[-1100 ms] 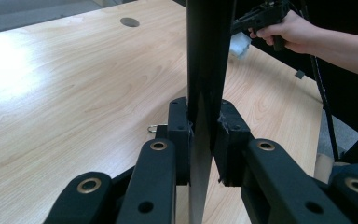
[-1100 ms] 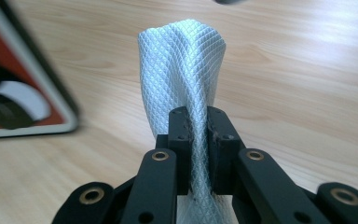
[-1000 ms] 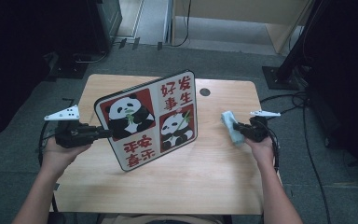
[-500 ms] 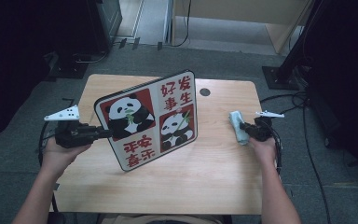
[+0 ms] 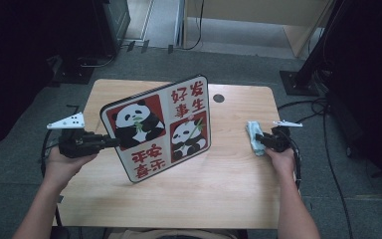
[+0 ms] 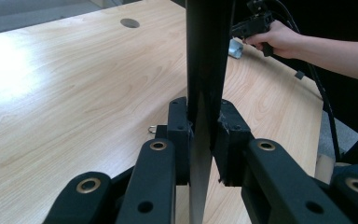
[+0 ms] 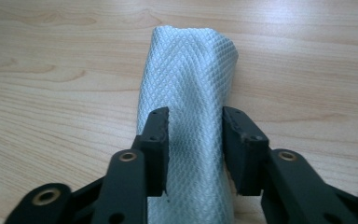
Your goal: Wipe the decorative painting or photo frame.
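The panda board (image 5: 161, 130) stands tilted on the surface (image 5: 219, 199) at its nine o'clock side; the folded cloth (image 5: 253, 137) lies at three o'clock, well apart.

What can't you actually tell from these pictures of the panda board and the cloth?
- Panda board: its back face is turned away in the high view; the left gripper view shows it edge-on.
- Cloth: its near end is cut off by the bottom edge of the right gripper view; in the high view it is too small to read its fold.
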{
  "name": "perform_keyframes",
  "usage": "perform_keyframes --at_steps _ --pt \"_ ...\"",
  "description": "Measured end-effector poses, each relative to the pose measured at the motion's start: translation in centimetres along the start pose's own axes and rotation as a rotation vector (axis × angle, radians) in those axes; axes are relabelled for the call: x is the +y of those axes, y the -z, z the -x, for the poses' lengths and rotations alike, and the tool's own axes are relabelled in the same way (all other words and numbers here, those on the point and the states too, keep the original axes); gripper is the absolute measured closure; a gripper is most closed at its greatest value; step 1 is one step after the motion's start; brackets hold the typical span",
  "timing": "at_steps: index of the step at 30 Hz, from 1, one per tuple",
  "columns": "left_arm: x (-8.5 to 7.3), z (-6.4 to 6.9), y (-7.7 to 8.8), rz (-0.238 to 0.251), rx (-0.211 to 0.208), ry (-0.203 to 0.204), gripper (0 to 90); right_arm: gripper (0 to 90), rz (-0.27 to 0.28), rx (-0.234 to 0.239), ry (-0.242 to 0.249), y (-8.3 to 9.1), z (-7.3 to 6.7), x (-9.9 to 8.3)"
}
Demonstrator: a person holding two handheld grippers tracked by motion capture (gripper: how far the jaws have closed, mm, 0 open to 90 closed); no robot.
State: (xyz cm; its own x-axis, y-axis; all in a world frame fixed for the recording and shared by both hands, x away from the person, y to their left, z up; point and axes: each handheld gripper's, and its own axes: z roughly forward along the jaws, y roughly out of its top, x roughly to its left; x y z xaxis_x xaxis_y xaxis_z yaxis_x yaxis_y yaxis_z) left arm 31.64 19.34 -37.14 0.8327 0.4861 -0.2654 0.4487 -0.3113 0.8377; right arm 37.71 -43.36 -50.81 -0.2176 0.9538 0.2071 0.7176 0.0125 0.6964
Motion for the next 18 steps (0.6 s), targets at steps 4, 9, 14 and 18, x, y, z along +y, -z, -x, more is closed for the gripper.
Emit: perform_keyframes --at_steps 4,9,14,18 --pt "0.0 -0.1 0.0 0.000 -0.001 0.004 78.5 57.2 0.012 0.001 0.004 0.2 -0.1 0.2" --pt "0.0 0.0 0.0 -0.004 0.003 0.001 78.4 51.9 0.032 -0.002 0.015 0.9 -0.8 0.6" --pt "0.0 0.1 0.0 -0.006 0.006 0.001 78.4 52.0 0.034 0.021 0.051 1.7 -1.7 0.9" --pt "0.0 0.1 0.0 -0.008 0.008 0.001 78.4 51.4 0.042 0.019 0.076 2.6 -2.7 0.7"
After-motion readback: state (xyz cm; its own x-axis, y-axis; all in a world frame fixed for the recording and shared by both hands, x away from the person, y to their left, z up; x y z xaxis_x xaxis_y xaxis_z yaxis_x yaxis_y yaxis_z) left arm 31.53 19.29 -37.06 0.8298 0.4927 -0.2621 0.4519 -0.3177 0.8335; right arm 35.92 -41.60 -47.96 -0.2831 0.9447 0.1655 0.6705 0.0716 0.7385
